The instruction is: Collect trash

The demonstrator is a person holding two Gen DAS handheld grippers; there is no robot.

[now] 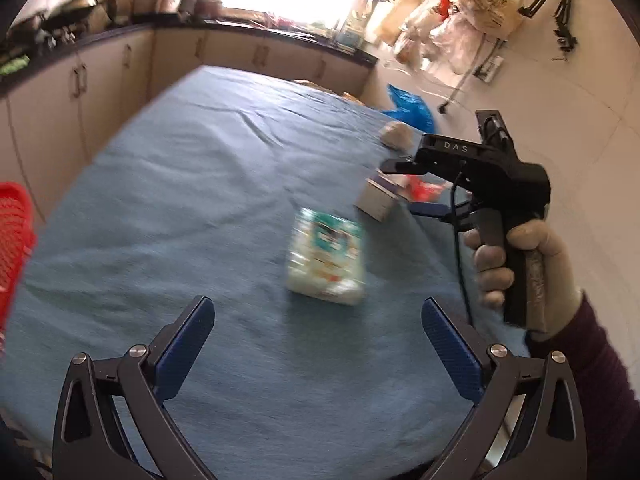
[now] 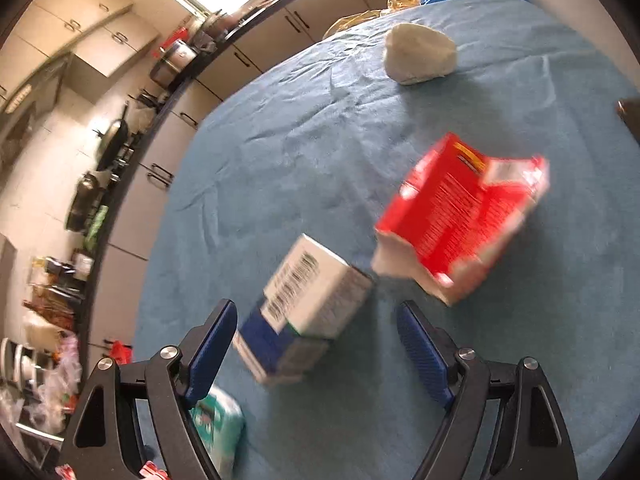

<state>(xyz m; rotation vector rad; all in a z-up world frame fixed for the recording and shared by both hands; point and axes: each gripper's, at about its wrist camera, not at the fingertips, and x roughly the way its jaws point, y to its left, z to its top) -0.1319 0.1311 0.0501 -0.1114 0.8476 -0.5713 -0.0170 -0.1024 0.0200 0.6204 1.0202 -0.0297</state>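
Note:
A white and teal packet [image 1: 326, 257] lies on the blue-clothed table [image 1: 200, 184], just ahead of my open, empty left gripper [image 1: 318, 314]. My right gripper [image 2: 316, 320] is open and hovers over a white and blue carton [image 2: 306, 312], whose near end lies between the fingers. It shows from the side in the left wrist view [image 1: 404, 186], above that carton [image 1: 376, 199]. A red carton [image 2: 460, 220] lies tipped to the right of it. A crumpled white wad [image 2: 418, 56] sits farther back. The teal packet [image 2: 218, 428] shows behind the left finger.
A red basket [image 1: 14, 236] stands at the table's left edge. A blue plastic bag [image 1: 410, 106] lies at the far right corner. Kitchen cabinets and a counter with pots [image 1: 80, 12] run behind the table. Bags hang on the right wall [image 1: 460, 16].

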